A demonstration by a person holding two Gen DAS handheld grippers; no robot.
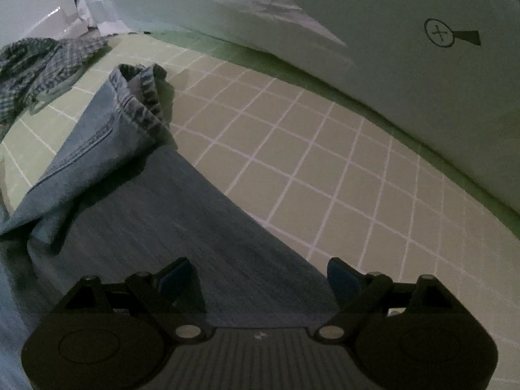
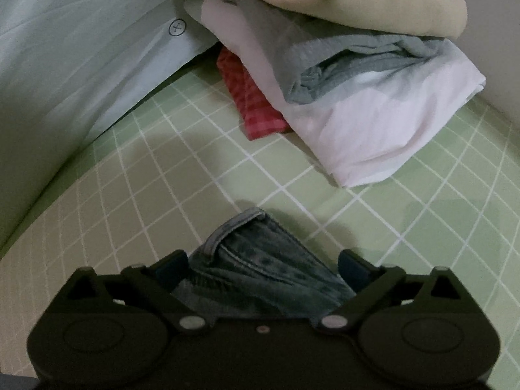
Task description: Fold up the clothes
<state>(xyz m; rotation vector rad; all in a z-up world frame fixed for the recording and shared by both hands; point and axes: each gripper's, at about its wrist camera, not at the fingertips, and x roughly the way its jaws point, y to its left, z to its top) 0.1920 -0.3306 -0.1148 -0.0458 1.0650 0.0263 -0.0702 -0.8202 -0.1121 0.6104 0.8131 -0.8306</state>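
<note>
The left claw is hovering with its jaws standing wide, nothing between them, just above a flat stretch of the jeans that are lying on the bed. The right claw is also spread wide, and a bunched denim hem or waistband of the same jeans is sitting between its fingers; whether the pads are touching the cloth I cannot tell. Beyond the left claw a trouser leg is lying doubled over with its cuff standing up, toward the far left of the green checked sheet. A crumpled checked shirt is lying at the far left corner, well apart. A pale pillow is running along the bed's far edge. Ahead of the right claw a stack of folded clothes is sitting near the far right edge. To do this fold well, I judge each claw should be pinching through both denim layers at an edge, lifting evenly, and carrying the cloth over so the seams are lining up without dragging the rumpled leg
</note>
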